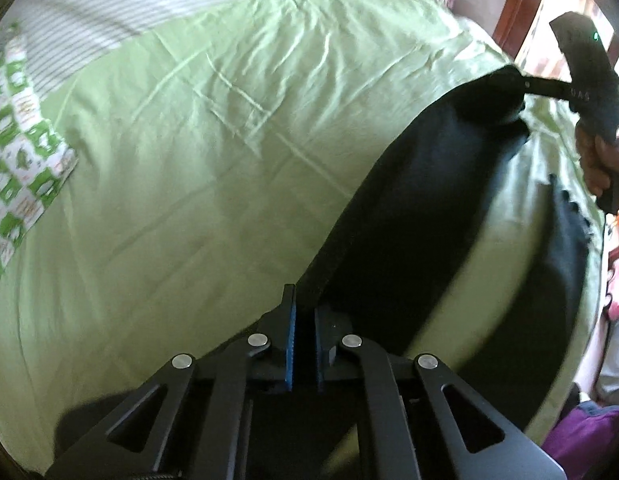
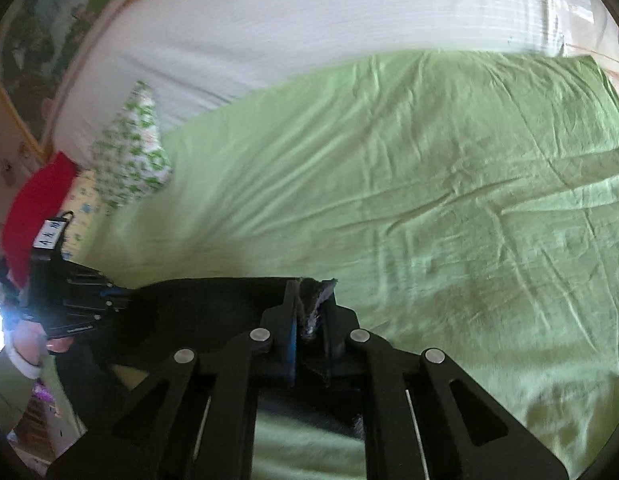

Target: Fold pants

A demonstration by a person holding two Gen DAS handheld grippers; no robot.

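Note:
The black pants (image 1: 421, 216) hang stretched between my two grippers above a light green bed sheet (image 1: 213, 152). My left gripper (image 1: 304, 312) is shut on one end of the pants' top edge. My right gripper (image 2: 311, 308) is shut on the other end, with a bunch of black cloth (image 2: 315, 292) sticking out between its fingers. In the left wrist view the right gripper (image 1: 513, 84) shows at the upper right, held by a hand. In the right wrist view the left gripper (image 2: 121, 296) shows at the left. The lower part of the pants droops out of sight.
A green and white patterned pillow (image 1: 17, 152) lies at the left side of the bed, also in the right wrist view (image 2: 133, 148). A white striped cover (image 2: 309, 32) lies beyond the green sheet (image 2: 429, 200). A wooden frame (image 1: 521, 4) and clutter stand at the right.

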